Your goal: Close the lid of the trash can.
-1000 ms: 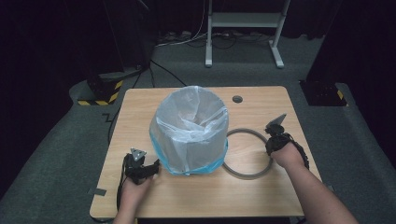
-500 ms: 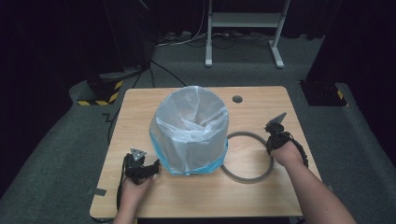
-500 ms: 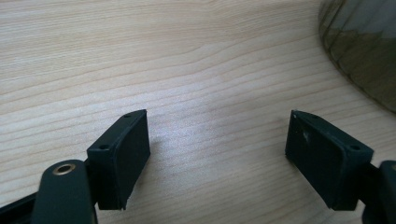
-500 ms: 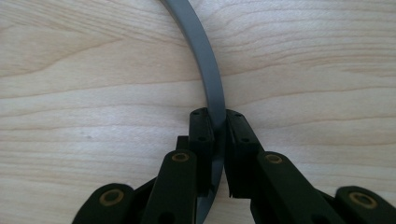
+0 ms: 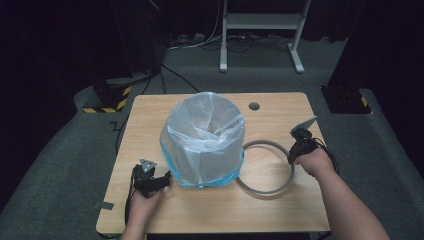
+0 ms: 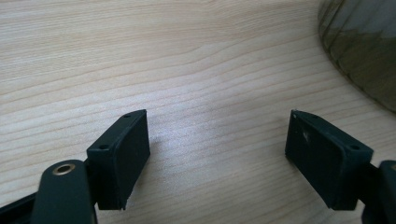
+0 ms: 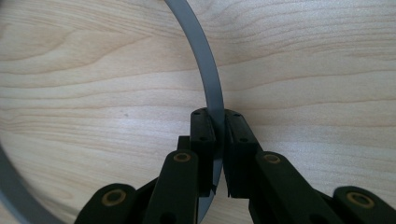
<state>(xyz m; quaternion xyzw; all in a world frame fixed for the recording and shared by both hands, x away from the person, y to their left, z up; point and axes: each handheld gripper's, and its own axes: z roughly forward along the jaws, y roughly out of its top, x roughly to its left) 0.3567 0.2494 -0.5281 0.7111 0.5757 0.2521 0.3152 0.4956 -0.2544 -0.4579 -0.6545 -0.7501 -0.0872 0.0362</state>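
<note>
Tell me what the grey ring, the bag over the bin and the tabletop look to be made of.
Grey ring: a thin flat band, matte and evenly grey; plastic or painted metal, the look leaves it open.
Bag: thin translucent plastic film, whitish with a blue tinge at the bottom, wrinkled and faintly glossy.
Tabletop: light wood or wood-look laminate; printed or real grain lines, smooth satin surface with soft reflections.

Overhead light fell evenly on the pale wooden counter (image 5: 210, 210) while the surrounding room stayed nearly black. The high view was soft and grainy. In the gripper views, a dull sheen lay on the wood, and the nearest tong parts blurred.
</note>
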